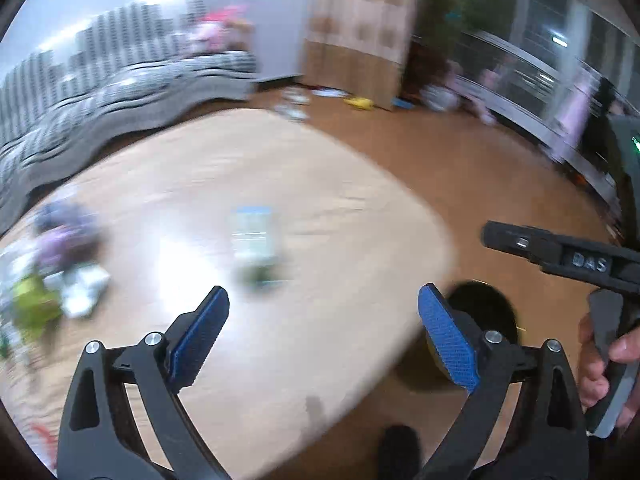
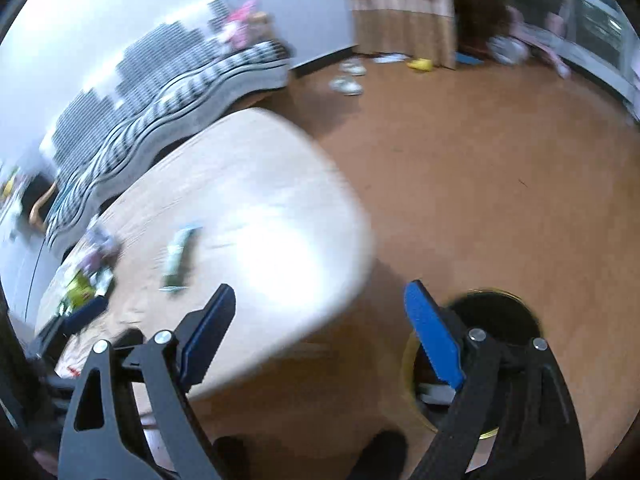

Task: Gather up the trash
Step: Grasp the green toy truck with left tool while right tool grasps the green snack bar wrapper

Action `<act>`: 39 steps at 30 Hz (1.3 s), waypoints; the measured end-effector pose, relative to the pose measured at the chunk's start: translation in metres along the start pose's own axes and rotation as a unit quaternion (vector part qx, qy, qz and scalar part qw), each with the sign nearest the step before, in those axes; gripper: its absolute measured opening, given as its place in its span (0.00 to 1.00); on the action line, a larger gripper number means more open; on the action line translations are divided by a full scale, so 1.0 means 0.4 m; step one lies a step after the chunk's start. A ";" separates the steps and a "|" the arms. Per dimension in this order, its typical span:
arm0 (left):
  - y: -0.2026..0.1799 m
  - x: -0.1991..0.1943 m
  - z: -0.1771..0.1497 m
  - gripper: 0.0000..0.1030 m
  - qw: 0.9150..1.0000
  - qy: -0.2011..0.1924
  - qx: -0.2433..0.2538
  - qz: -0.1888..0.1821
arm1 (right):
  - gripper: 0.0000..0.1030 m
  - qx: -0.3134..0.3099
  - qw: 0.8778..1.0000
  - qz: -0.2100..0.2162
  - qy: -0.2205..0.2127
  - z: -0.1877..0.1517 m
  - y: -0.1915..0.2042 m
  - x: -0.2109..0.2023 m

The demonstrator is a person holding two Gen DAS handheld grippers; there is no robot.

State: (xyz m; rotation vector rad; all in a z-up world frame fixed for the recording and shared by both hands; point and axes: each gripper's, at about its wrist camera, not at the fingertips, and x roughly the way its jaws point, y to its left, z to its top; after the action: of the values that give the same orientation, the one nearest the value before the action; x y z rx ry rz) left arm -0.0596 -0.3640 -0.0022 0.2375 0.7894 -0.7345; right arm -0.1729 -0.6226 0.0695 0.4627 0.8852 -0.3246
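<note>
Table (image 1: 280, 184) middle bare; wrappers (image 1: 52, 280) crowd left end; bin (image 2: 496, 320) mouth unobstructed.

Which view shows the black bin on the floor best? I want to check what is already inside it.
The right wrist view: the black bin shows most of its round opening and yellow rim beside the table, with something pale inside. In the left wrist view the bin is mostly hidden behind the left gripper's finger.

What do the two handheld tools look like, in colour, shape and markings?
Each tool, the left tool and the right tool, has two black plastic fingers with triangular cut-outs and silver screws, ending in flat blue textured pads. In the left wrist view, the right tool's black body carries pale letters, blurred, and a grey grip.
</note>
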 end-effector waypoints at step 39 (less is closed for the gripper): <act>0.965 -0.118 -0.234 0.28 0.959 0.044 -0.196 0.201 | 0.73 -0.104 0.990 -0.028 0.089 0.032 0.449 0.380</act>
State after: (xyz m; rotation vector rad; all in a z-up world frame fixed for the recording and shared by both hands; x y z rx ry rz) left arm 0.1277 -0.0155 -0.0601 0.0668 0.9188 -0.1764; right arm 0.0078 -0.4881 -0.0001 0.2768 1.0945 -0.2420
